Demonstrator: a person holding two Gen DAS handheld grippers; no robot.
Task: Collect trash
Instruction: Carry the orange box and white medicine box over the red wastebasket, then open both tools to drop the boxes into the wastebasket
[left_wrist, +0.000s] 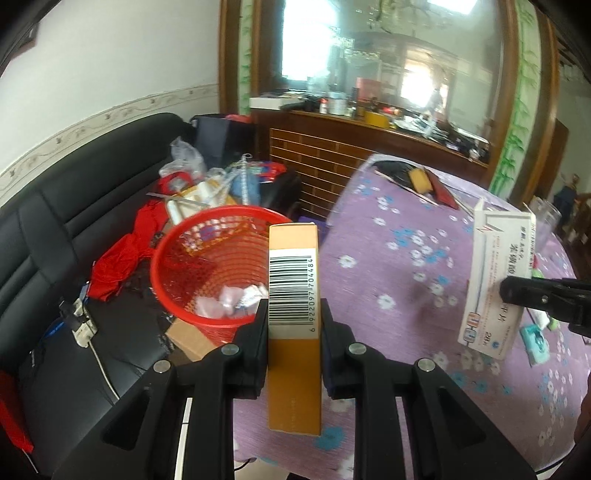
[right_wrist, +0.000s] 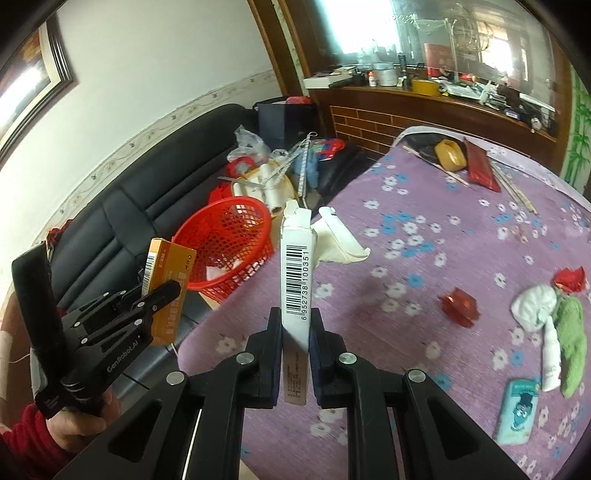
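Note:
My left gripper (left_wrist: 294, 314) is shut on an orange carton (left_wrist: 293, 295) with a barcode, held upright near the table's left edge beside the red mesh basket (left_wrist: 207, 258). The basket holds crumpled wrappers (left_wrist: 236, 301). My right gripper (right_wrist: 295, 325) is shut on a white medicine box (right_wrist: 297, 273), held upright above the purple flowered tablecloth (right_wrist: 424, 229). The white box also shows in the left wrist view (left_wrist: 493, 280). The left gripper with the orange carton shows in the right wrist view (right_wrist: 168, 295). The basket shows there too (right_wrist: 225, 247).
On the table lie a red foil wrapper (right_wrist: 458, 304), white and green crumpled trash (right_wrist: 550, 317), a teal packet (right_wrist: 517, 411), a white cloth (right_wrist: 340, 240), a yellow item (right_wrist: 448, 153) and a red pack (right_wrist: 480, 164). A cluttered black sofa (left_wrist: 55, 206) stands left.

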